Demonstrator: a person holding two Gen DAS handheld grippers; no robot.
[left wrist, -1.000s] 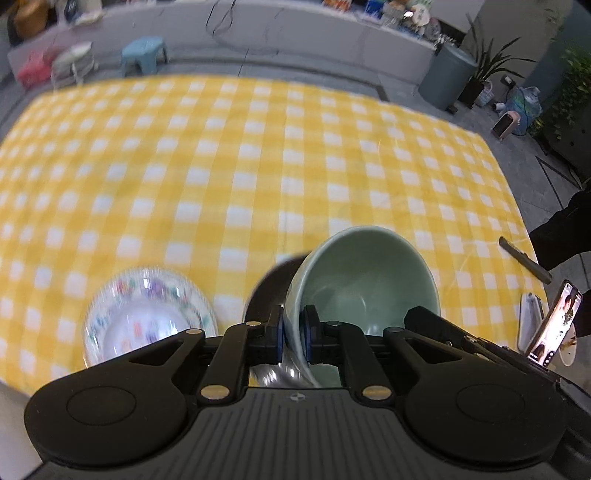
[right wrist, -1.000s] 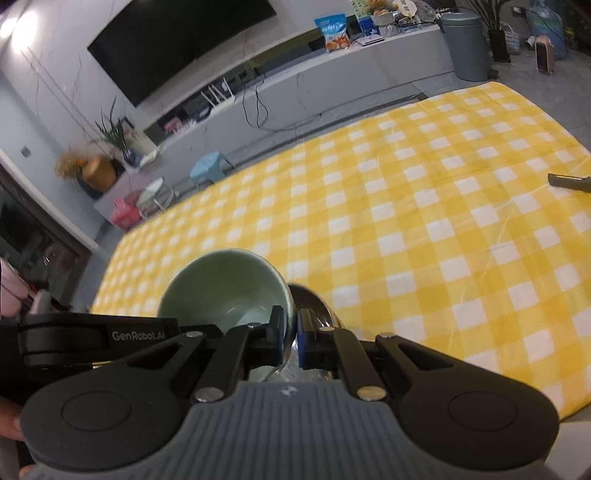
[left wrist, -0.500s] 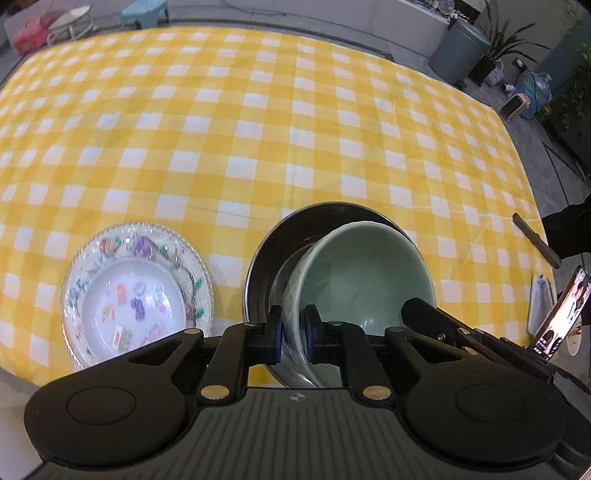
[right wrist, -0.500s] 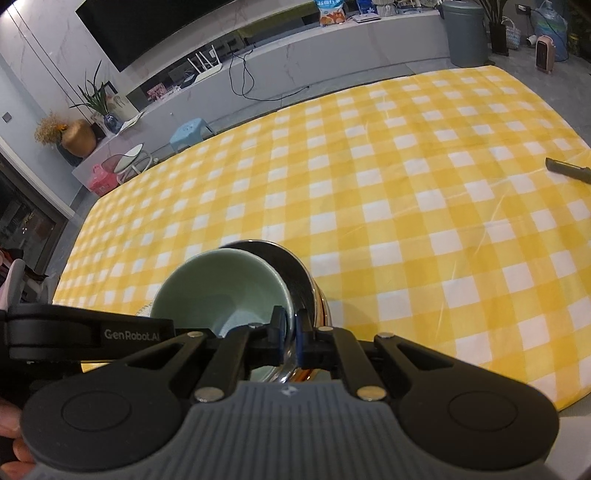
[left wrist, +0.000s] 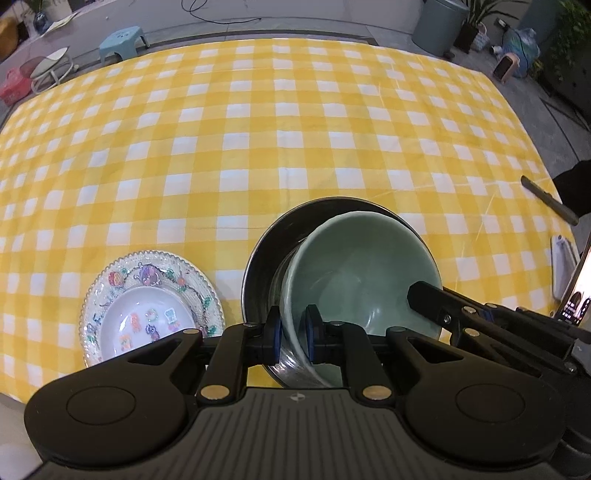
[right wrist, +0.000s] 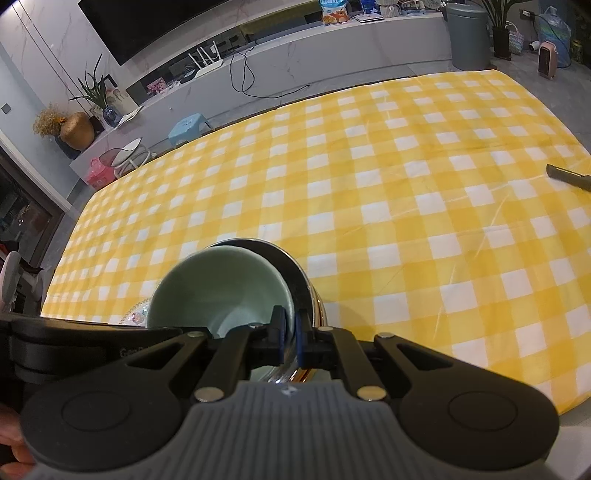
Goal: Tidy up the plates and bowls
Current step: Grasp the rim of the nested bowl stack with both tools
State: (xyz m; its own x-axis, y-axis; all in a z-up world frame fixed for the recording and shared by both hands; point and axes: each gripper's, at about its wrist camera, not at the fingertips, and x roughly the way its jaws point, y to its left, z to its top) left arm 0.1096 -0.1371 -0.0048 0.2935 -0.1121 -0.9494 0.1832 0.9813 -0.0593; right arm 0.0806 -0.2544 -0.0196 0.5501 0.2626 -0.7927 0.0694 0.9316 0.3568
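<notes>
Yellow-and-white checked cloth (left wrist: 258, 122) covers the whole surface, with a grey bin (right wrist: 467, 35) and a blue stool (right wrist: 186, 127) on the floor beyond; near the front edge a green bowl (left wrist: 365, 273) sits tilted inside a steel bowl (left wrist: 266, 269), and a flowered plate (left wrist: 147, 306) lies just beside them on the left. The left gripper (left wrist: 294, 334) has its jaws closed on the green bowl's near rim; the right gripper (right wrist: 290, 339) has its jaws clamped on the steel bowl's rim, right beside the green one
</notes>
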